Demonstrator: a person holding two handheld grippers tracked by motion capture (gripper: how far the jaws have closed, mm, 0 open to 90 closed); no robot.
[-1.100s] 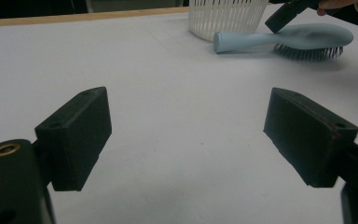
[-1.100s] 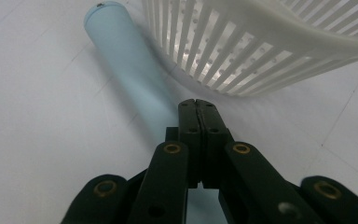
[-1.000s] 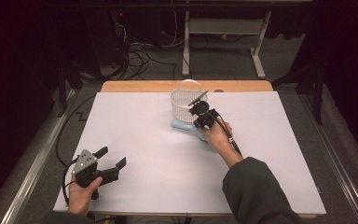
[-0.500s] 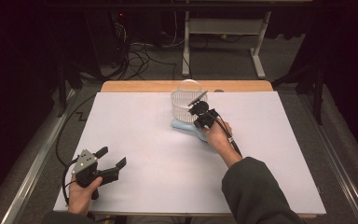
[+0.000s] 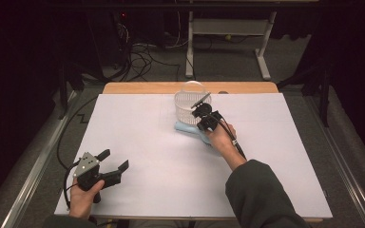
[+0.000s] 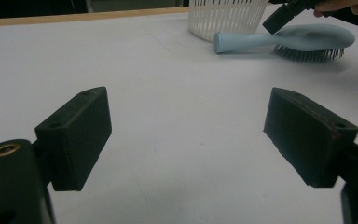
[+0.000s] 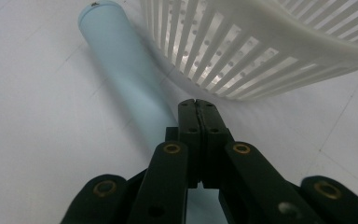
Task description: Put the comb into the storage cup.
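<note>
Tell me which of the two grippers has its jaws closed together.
The right gripper, above the light blue hairbrush beside the white basket: its jaws meet with nothing between. The left gripper stands wide open.

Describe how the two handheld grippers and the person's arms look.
Both grippers are black, with blocky jaws and brass-coloured rivets. The left gripper carries a grey three-cornered plate; a black cable trails from the right gripper. A dark sleeve covers the right arm.
</note>
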